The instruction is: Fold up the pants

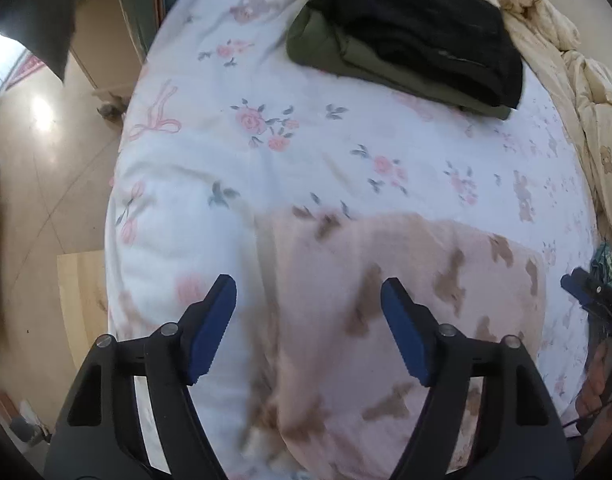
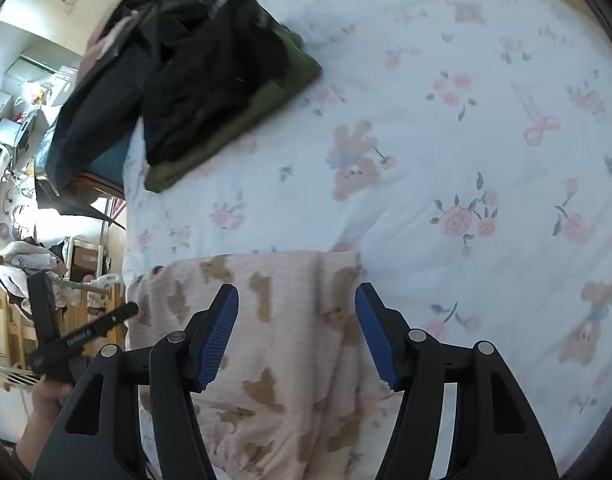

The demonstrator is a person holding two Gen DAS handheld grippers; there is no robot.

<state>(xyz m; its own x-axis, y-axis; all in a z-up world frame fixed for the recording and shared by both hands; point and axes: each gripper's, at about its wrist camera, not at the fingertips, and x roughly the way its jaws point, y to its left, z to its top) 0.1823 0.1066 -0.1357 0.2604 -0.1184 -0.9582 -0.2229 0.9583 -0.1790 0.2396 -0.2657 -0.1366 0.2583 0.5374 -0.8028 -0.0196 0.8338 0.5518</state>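
A: What did we see at the far left in the left wrist view?

B: We saw the floor (image 1: 46,184) beside the bed (image 1: 194,168), which had a white sheet printed with roses, ribbons and bears. Our left gripper (image 1: 308,296) pointed down at the bed edge. Its two blue pads stood well apart, and nothing was pressed between them.

A: And where were the pants?

B: The pink pants (image 1: 406,300) with brown bear shapes lay folded on the sheet, near the bed edge. They were under the left gripper and spread toward its right finger. The picture was blurred there, so we could not tell if a finger touched the cloth.

A: What was further right?

B: Further back and to the right we saw a stack of folded clothes (image 1: 410,40), a black piece on a dark green one, well apart from the pants. Behind it lay a cream blanket (image 1: 554,40). At the right border the other gripper showed a little.

A: And in the right wrist view?

B: At the left we saw a cluttered room, then the same pants (image 2: 274,320) below our right gripper (image 2: 297,296). Its fingers were also spread open, holding nothing. At the right was only the flowered sheet (image 2: 486,140).
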